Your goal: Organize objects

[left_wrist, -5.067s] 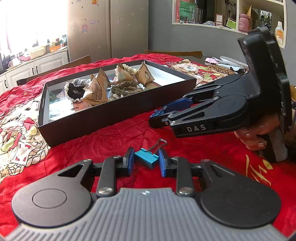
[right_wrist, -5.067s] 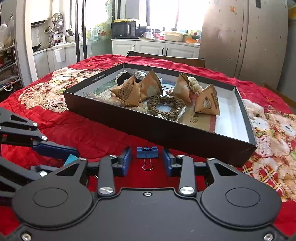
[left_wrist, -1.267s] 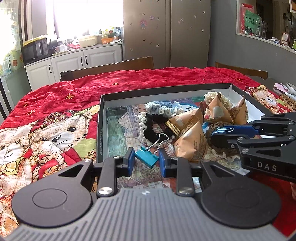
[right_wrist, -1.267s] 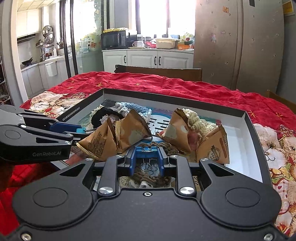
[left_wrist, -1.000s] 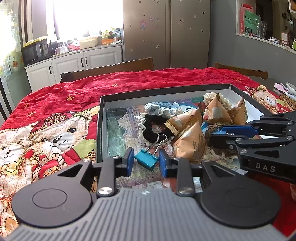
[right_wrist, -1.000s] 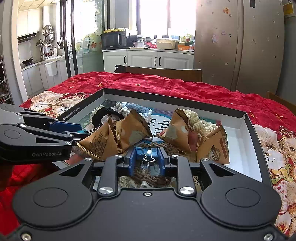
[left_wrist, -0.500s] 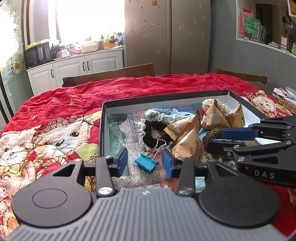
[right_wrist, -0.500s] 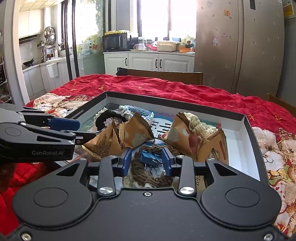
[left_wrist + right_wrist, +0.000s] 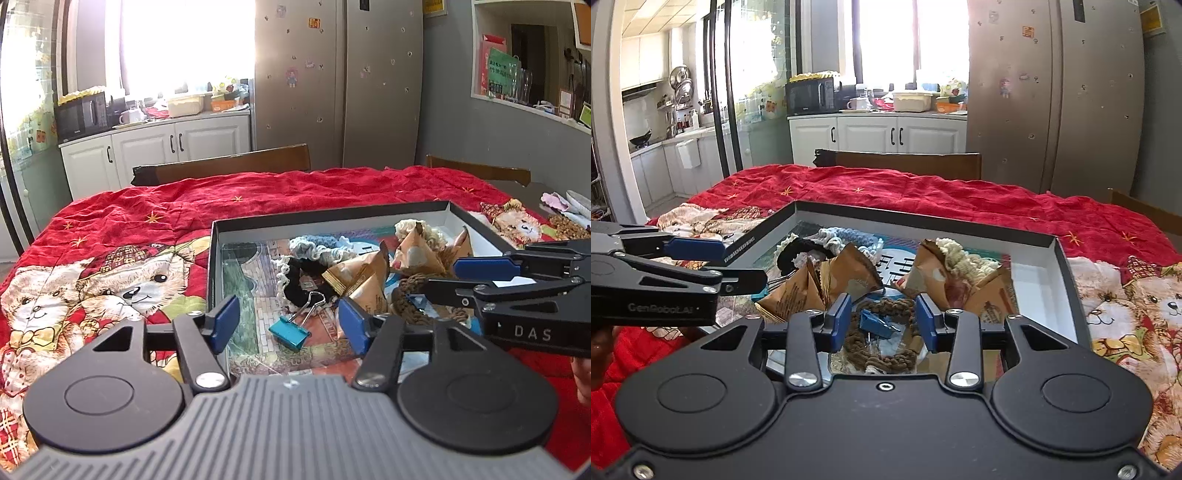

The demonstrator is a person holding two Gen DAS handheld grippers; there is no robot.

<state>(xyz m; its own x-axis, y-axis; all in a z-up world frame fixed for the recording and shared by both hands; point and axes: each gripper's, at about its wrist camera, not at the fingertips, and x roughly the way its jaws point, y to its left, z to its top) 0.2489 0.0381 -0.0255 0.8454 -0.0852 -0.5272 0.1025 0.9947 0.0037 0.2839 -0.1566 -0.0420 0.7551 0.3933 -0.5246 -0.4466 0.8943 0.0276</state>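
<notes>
We find both clips released in the box [image 9: 476, 221]: left gripper [image 9: 288, 325] jaws opening, right gripper [image 9: 882, 323] jaws apart, empty. The teal clip [image 9: 290, 332] looks light and stiff; we judge its body the best hold.

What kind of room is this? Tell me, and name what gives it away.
Most likely a home kitchen with a dining area. A tall steel fridge dotted with magnets, white cabinets carrying a microwave, and wooden chairs pulled up to a table under a red bear-print cloth all point to it.

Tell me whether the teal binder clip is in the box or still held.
In the box, released. The teal binder clip lies on the box floor, clear of both pads of the left gripper, whose jaws are opening.
</notes>
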